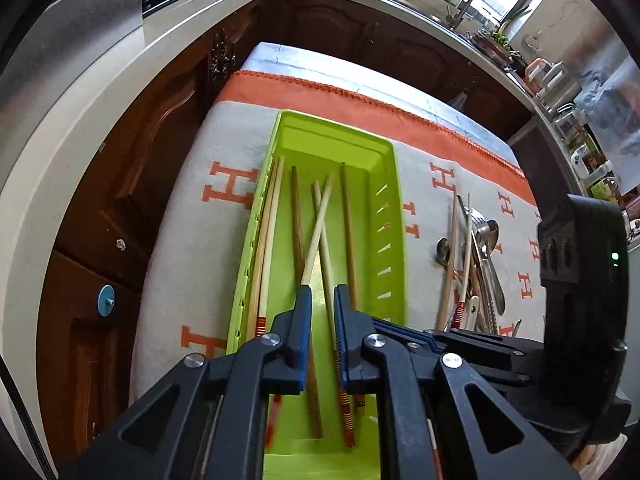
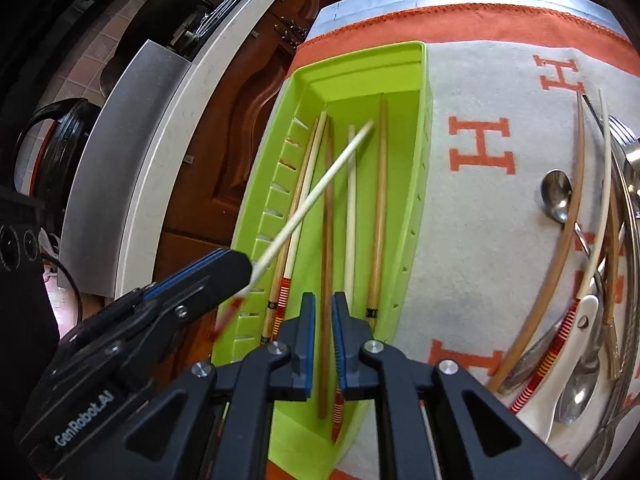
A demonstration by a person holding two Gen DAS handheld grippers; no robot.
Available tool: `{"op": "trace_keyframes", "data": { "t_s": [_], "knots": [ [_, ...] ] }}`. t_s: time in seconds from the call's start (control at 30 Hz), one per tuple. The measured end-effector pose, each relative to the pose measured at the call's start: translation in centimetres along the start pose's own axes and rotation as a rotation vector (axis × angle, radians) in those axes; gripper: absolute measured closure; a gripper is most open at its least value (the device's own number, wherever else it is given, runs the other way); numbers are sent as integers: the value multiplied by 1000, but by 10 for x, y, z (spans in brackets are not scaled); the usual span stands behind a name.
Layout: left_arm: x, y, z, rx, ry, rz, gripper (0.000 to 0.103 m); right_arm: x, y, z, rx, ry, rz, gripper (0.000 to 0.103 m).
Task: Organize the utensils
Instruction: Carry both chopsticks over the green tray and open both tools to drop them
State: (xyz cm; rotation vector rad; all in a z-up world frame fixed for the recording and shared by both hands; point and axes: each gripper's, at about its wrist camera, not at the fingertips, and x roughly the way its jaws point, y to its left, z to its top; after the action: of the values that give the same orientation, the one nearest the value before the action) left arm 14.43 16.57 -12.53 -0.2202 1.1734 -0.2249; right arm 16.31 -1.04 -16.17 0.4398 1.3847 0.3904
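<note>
Over the green tray (image 1: 384,148), we log two grippers. Left gripper (image 1: 320,292): jaws narrow, a pale chopstick (image 2: 320,184) beside them, grip uncertain. Right gripper (image 2: 323,300): jaws narrow, nothing held. Several chopsticks lie inside the tray; spoons and chopsticks (image 2: 592,248) piled alongside on the cloth-covered tabletop (image 2: 480,240).

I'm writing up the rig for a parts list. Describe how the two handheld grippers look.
Both the left gripper and right gripper match: matte black angular plastic linkage arms with triangular cut-outs, joined by round silver pivot screws. The jaws are narrow, upright black bars faced with blue ribbed pads. Seen from the right wrist camera, the left gripper's body carries white "GenRobot.AI" lettering. No cable or sleeve shows clearly.
</note>
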Motion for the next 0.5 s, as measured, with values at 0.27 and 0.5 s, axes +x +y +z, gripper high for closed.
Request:
{"op": "trace_keyframes", "data": {
  "t_s": [0.27,0.5],
  "knots": [
    [1,8,-6,-39,-23,9,65,-12,0,-4,-20,-13,-36,94],
    [-23,-8,-16,-13,-129,64,39,-28,1,-13,-39,-38,-50,94]
  ]
}}
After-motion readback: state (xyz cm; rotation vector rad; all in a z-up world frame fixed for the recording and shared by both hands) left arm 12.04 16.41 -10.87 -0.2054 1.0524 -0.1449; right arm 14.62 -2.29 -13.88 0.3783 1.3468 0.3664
